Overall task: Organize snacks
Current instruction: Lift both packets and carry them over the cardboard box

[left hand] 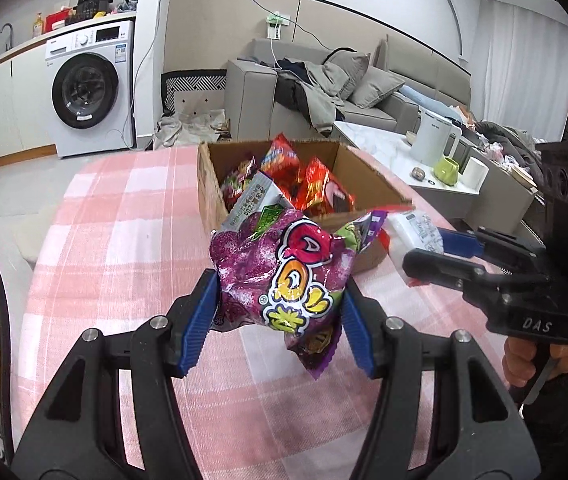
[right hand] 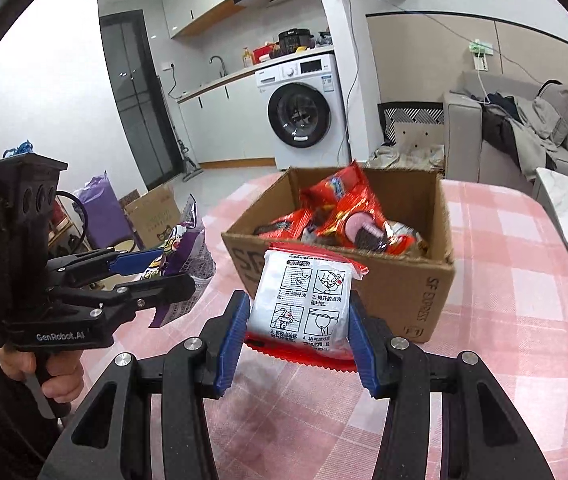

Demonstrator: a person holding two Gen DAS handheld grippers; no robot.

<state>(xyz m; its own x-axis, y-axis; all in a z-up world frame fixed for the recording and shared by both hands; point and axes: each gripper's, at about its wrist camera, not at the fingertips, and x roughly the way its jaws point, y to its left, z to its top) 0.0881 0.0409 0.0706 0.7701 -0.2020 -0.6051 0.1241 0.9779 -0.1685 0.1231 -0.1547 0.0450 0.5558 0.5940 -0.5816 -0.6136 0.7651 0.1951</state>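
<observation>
— What did the left gripper (left hand: 279, 312) hold?
— A purple bag (left hand: 284, 276), clamped between its pads above the checked cloth (left hand: 123, 216).
— And the right gripper (right hand: 296, 332)?
— Closed on a white packet (right hand: 304, 304), just before the box (right hand: 416, 292) of red snacks (right hand: 348, 216).
</observation>
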